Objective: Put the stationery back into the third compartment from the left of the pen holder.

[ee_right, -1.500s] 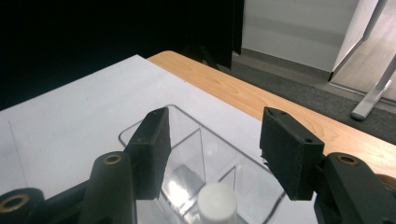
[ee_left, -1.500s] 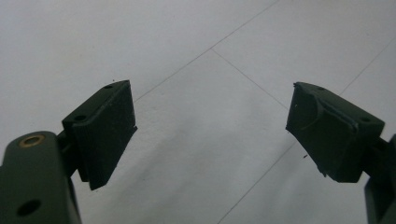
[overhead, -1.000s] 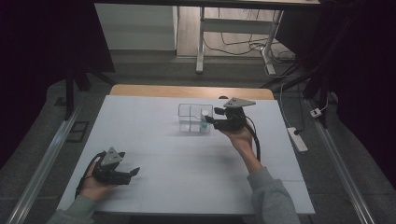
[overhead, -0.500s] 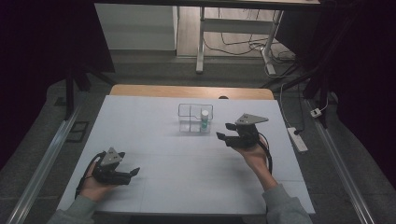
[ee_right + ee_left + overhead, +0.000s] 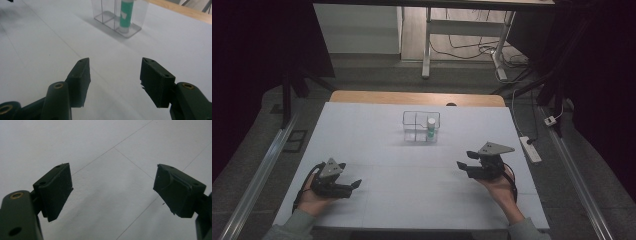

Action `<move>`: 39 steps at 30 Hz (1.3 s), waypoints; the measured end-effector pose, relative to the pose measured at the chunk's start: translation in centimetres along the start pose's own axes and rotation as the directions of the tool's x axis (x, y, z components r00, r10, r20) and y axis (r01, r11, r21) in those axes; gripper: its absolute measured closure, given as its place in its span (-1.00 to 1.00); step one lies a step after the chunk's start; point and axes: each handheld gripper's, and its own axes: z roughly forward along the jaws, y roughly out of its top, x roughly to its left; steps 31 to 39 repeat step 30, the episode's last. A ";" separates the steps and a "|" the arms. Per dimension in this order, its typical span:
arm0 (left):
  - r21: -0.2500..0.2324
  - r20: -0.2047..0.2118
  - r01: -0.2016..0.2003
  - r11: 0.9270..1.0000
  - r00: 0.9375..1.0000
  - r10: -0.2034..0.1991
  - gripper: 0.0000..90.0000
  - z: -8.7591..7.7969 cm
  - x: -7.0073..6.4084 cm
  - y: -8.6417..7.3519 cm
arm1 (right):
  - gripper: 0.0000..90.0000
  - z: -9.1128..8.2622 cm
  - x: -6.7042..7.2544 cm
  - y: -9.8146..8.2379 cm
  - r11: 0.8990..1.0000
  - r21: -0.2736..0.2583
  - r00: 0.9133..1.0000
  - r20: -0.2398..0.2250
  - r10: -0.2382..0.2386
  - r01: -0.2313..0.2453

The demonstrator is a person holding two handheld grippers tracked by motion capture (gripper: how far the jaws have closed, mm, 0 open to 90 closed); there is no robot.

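A clear divided box (image 5: pixel 421 126) stands at the middle back of the white table (image 5: pixel 377 145). A green tube with a white cap (image 5: pixel 431 128) stands upright in its right front compartment. In the right gripper view the box (image 5: pixel 110 13) and the tube (image 5: pixel 125 15) lie ahead of the jaws. My right gripper (image 5: pixel 463 165) is at the front right, well short of the box, open with nothing between its fingers (image 5: pixel 81 78). My left gripper (image 5: pixel 350 185) rests at the front left, open over bare table, pads (image 5: pixel 56 188) wide apart.
A bare wooden strip (image 5: pixel 412 98) edges the table's far side. A white power strip (image 5: pixel 530 149) lies on the floor to the right. Metal rails (image 5: pixel 257 175) run along both sides, and desk legs with cables (image 5: pixel 452 45) stand beyond.
My right gripper has drawn back from the clear box toward the front right and sunk a little, jaws still open. The tube stays in the box. The left gripper has kept still.
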 end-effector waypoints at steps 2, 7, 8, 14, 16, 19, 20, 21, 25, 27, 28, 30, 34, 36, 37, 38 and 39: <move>-0.003 -0.001 0.001 1.000 1.000 -0.001 -0.67 0.0 0.0 0.0 | -0.09 -0.6 0.0 -0.8 1.000 0.006 1.000 0.005 0.002 -0.002; -0.009 -0.004 0.006 1.000 1.000 -0.006 -0.66 -0.1 0.1 0.0 | -0.10 -1.9 -0.2 -2.8 1.000 0.017 1.000 0.013 0.011 -0.011; -0.007 -0.005 0.003 1.000 1.000 -0.004 -0.66 -0.1 0.1 0.0 | -0.10 -2.1 -0.4 -3.2 1.000 0.023 1.000 0.011 0.016 -0.017; -0.012 -0.008 0.008 1.000 1.000 -0.008 -0.66 -0.1 0.1 0.0 | -0.11 -2.6 -0.7 -4.3 0.999 0.025 0.999 0.021 0.034 -0.035; -0.012 -0.009 0.007 1.000 1.000 -0.007 -0.66 -0.1 0.0 0.0 | -0.11 -2.6 -0.8 -4.4 0.999 0.031 0.999 0.029 0.030 -0.031; -0.012 -0.010 0.006 1.000 1.000 -0.006 -0.67 -0.1 0.0 0.0 | -0.12 -2.5 -0.8 -4.4 0.999 0.035 0.999 0.032 0.027 -0.028; -0.012 -0.011 0.006 1.000 1.000 -0.006 -0.67 -0.1 0.0 0.0 | -0.12 -2.5 -0.8 -4.4 0.999 0.035 0.999 0.031 0.022 -0.023; -0.013 -0.012 0.005 1.000 1.000 -0.006 -0.67 -0.2 0.0 0.0 | -0.12 -2.5 -0.7 -4.4 0.999 0.033 0.999 0.031 0.021 -0.022; -0.012 -0.013 0.006 1.000 1.000 -0.006 -0.67 -0.2 0.0 0.0 | -0.12 -2.4 -0.7 -4.4 0.999 0.039 0.999 0.030 0.017 -0.018; -0.013 -0.013 0.006 1.000 1.000 -0.006 -0.67 -0.2 0.0 0.0 | -0.12 -2.4 -0.7 -4.4 0.999 0.040 0.999 0.029 0.017 -0.018; -0.013 -0.013 0.005 1.000 1.000 -0.005 -0.67 -0.2 0.0 0.0 | -0.12 -2.4 -0.7 -4.4 0.999 0.039 0.999 0.029 0.014 -0.015; -0.014 -0.015 0.004 1.000 1.000 -0.004 -0.67 -0.2 0.0 0.0 | -0.13 -2.5 -0.7 -4.4 0.999 0.036 1.000 0.027 0.012 -0.013; -0.014 -0.015 0.004 1.000 1.000 -0.004 -0.67 -0.2 0.0 0.0 | -0.13 -2.5 -0.7 -4.4 0.999 0.036 1.000 0.027 0.012 -0.013; -0.014 -0.015 0.004 1.000 1.000 -0.004 -0.67 -0.2 0.0 0.0 | -0.13 -2.5 -0.7 -4.4 0.999 0.036 1.000 0.027 0.012 -0.013; -0.014 -0.015 0.004 1.000 1.000 -0.004 -0.67 -0.2 0.0 0.0 | -0.13 -2.5 -0.7 -4.4 0.999 0.036 1.000 0.027 0.012 -0.013; -0.014 -0.015 0.004 1.000 1.000 -0.004 -0.67 -0.2 0.0 0.0 | -0.13 -2.5 -0.7 -4.4 0.999 0.036 1.000 0.027 0.012 -0.013; -0.014 -0.015 0.004 1.000 1.000 -0.004 -0.67 -0.2 0.0 0.0 | -0.13 -2.5 -0.7 -4.4 0.999 0.036 1.000 0.027 0.012 -0.013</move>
